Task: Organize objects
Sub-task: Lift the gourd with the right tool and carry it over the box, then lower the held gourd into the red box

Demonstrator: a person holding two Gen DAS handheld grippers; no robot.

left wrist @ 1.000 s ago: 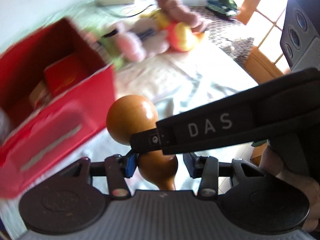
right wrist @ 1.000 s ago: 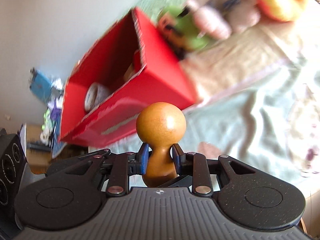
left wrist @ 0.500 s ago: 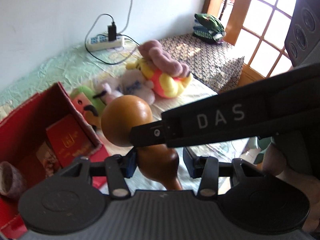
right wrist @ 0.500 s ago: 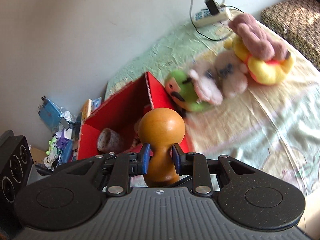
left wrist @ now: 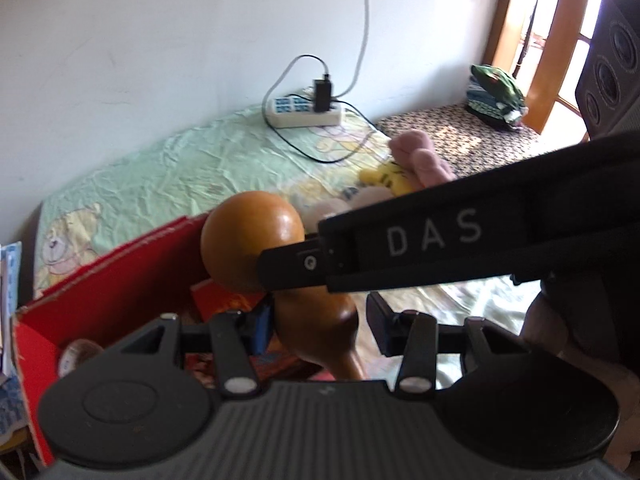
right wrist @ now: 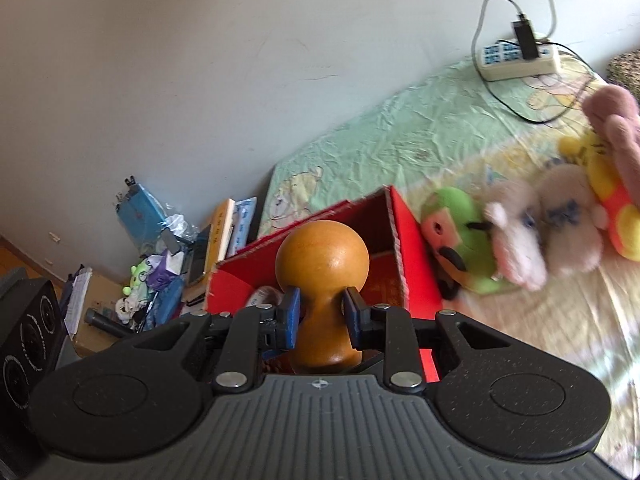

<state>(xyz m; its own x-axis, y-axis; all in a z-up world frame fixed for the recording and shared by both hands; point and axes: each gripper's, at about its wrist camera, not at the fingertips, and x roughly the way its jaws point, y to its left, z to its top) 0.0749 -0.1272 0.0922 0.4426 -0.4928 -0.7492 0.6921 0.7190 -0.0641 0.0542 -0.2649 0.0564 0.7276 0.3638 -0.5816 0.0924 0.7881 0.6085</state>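
Here gourd (right wrist: 322,280) neck pinched between right fingers (right wrist: 289,316)

Glossy orange-brown wooden gourd (right wrist: 322,280) (bulb forward) above open red box (right wrist: 412,272).

White capitals "DAS" are showing on the black finger (left wrist: 432,236) of the right gripper, crossing the right middle of the left wrist frame. Print on the red packet (left wrist: 224,300) in the box, lower left, is too blurred to read. Right wrist frame: no legible text.
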